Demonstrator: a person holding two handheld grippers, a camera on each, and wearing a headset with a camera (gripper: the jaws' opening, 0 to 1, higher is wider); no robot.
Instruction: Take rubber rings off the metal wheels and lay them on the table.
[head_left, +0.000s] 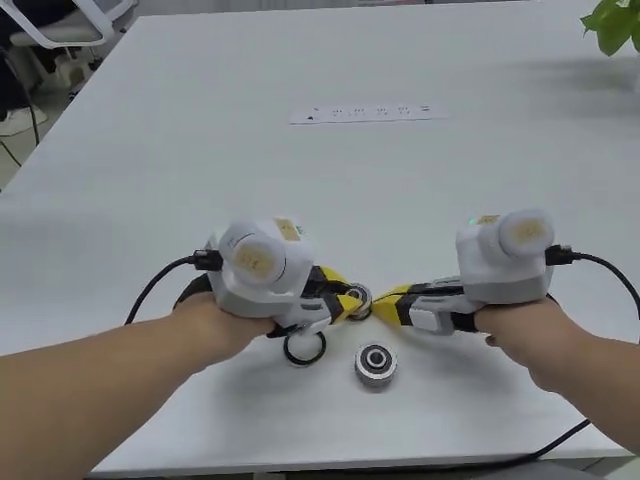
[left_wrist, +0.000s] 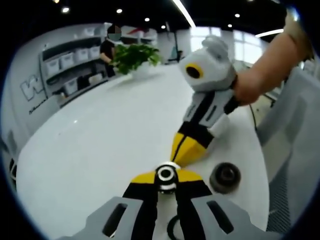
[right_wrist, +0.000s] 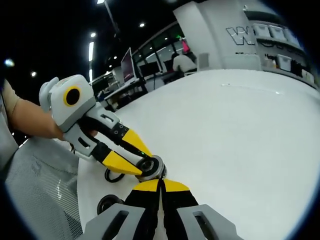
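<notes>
- Second metal wheel (head_left: 376, 363) lies flat on the table (head_left: 300, 180), nearest the person and between the two hands. Neither gripper touches it. Its outer band looks dark in the left gripper view, so its ring is probably on.
- Loose rubber ring (head_left: 304, 348) lies flat just left of that wheel, below the left gripper (right_wrist: 142, 162). It is already off a wheel.
- The left gripper's yellow tips pinch the held wheel (right_wrist: 151, 168) across its rim, one tip on each side. The wheel's face is up, so its axle runs roughly upright. It sits just above the table, at the middle between the hands.
- Right gripper (right_wrist: 161, 184) has its tips pressed together, with no gap visible. They point straight at the left gripper's tips and meet the held wheel's rim on its right side.
- Can't tell whether the right tips nip the ring's edge or only touch the rim. Ring on this wheel is too small to make out.
- Key relation: the wheel lies dead ahead of the right tips, so that gripper is the one placed to peel. The pull likely goes right and outward, away from the left grip.
- Bare table lies beyond for laying the ring down.
</notes>
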